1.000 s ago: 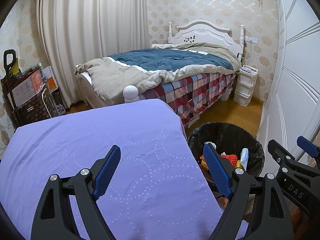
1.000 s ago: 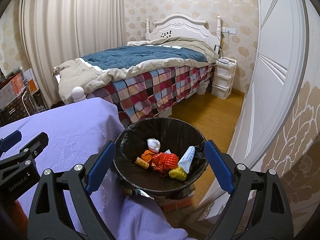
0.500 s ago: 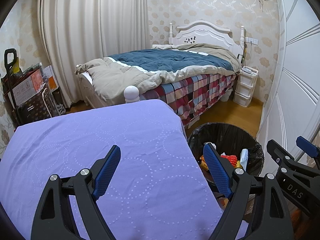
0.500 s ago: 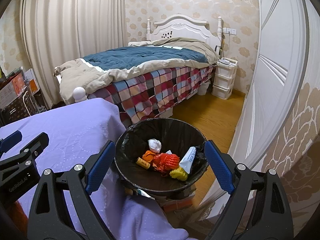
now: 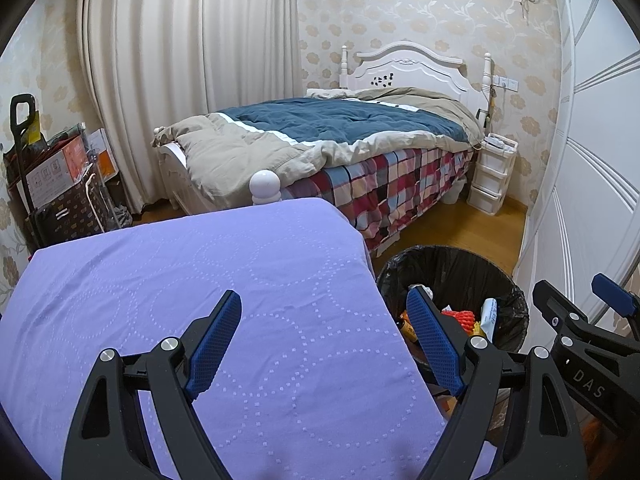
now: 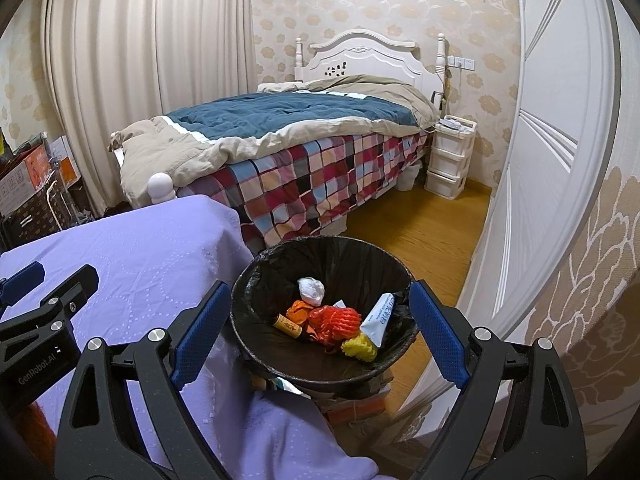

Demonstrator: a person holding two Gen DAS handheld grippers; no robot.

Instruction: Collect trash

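Two claws, left claw (image 5: 324,336) and right claw (image 6: 316,332), wide, empty | one bin (image 6: 256,280) | six trash pieces inside

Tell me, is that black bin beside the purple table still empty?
No, the black bin already holds a red net, a white tube, a crumpled white wad and other scraps.

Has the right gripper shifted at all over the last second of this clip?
No. In its own view the right gripper frames the black bin just as before, and the bed's white knob sits at the same spot.
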